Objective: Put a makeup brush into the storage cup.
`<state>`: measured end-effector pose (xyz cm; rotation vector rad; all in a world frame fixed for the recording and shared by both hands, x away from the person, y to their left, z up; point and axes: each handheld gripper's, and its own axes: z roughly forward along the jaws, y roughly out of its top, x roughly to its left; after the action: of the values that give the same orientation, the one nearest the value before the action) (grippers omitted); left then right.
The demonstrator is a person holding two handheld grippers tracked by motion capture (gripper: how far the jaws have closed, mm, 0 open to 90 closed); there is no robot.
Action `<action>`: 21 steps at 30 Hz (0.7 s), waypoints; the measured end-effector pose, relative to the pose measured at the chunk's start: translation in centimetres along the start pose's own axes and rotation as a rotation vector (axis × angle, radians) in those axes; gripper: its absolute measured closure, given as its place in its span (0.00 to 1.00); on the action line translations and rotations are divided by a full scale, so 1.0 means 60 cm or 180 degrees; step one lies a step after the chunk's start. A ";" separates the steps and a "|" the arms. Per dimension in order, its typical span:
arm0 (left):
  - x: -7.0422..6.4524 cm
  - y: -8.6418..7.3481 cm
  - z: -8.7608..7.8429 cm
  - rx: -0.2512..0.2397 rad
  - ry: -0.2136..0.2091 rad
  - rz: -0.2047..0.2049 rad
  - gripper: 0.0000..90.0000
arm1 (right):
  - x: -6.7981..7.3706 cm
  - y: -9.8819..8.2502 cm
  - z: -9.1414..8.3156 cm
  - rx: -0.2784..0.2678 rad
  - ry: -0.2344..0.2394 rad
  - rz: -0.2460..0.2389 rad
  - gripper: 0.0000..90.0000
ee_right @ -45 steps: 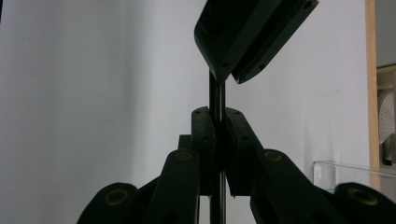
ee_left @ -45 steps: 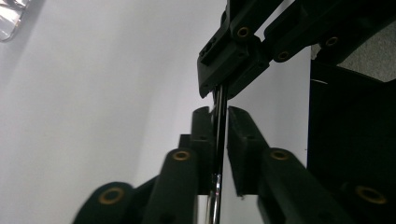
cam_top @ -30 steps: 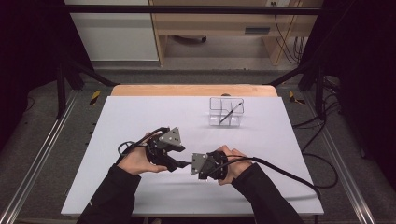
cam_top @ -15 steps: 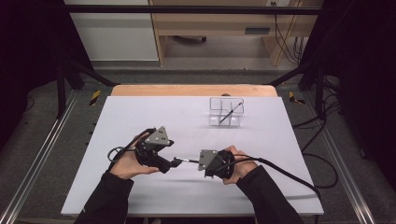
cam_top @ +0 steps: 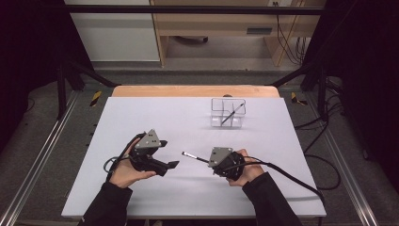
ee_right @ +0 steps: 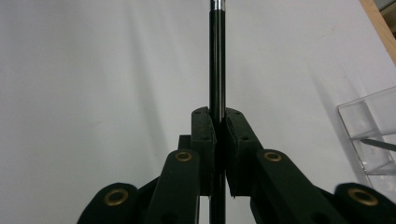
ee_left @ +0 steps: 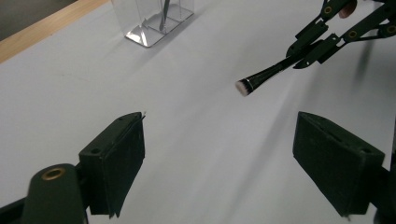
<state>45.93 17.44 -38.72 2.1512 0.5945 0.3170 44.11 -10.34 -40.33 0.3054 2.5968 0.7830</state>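
Makeup brush [cam_top: 195,157] clamped by its handle between closed jaws of right gripper [ee_right: 218,135], held clear above white table [cam_top: 141,117], bristle tip toward left gripper [ee_left: 219,163]. Left jaws just opened wide, nothing between them. Judged light, stiff and slender; glossy handle likely slippery, bristles soft. Best hold: mid-handle, away from bristles. Clear organizer [cam_top: 227,114] well apart, toward the far edge.

My jaws just opened wide, nothing between; slim black makeup brush [ee_left: 266,74] held ahead by right gripper [ee_left: 299,58] over white desk [ee_left: 196,140].
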 end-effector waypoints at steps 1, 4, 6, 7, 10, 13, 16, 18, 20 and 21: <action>-0.001 -0.002 0.001 0.0007 0.0021 0.0003 0.18 | 0.000 -0.002 0.000 -0.0010 0.0004 0.0044 0.94; -0.004 -0.008 0.005 -0.0046 0.0078 -0.0033 0.18 | 0.000 -0.008 0.002 -0.0030 -0.0001 0.0147 0.93; -0.006 -0.011 0.008 -0.0090 0.0118 -0.0068 0.18 | -0.001 -0.012 0.002 -0.0066 -0.0007 0.0206 0.94; -0.007 -0.013 0.008 -0.0121 0.0132 -0.0088 0.18 | -0.001 -0.013 0.002 -0.0082 -0.0003 0.0235 0.94; -0.010 -0.018 0.010 -0.0229 0.0162 -0.0163 0.18 | -0.001 -0.018 0.003 -0.0126 0.0009 0.0323 0.94; -0.012 -0.022 0.012 -0.0268 0.0227 -0.0193 0.18 | -0.001 -0.022 0.003 -0.0183 0.0018 0.0409 0.94; -0.014 -0.024 0.014 -0.0323 0.0250 -0.0250 0.18 | -0.001 -0.026 0.003 -0.0274 0.0036 0.0518 0.94; -0.017 -0.025 0.015 -0.0361 0.0273 -0.0276 0.18 | -0.001 -0.029 0.004 -0.0326 0.0041 0.0592 0.94; -0.020 -0.025 0.015 -0.0388 0.0305 -0.0292 0.17 | -0.001 -0.033 0.004 -0.0371 0.0036 0.0674 0.94; -0.021 -0.026 0.015 -0.0403 0.0323 -0.0306 0.17 | -0.001 -0.035 0.004 -0.0410 0.0039 0.0712 0.94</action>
<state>44.78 16.96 -40.53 1.9872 0.7142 0.4023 44.12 -11.95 -41.67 0.5606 2.5374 1.0262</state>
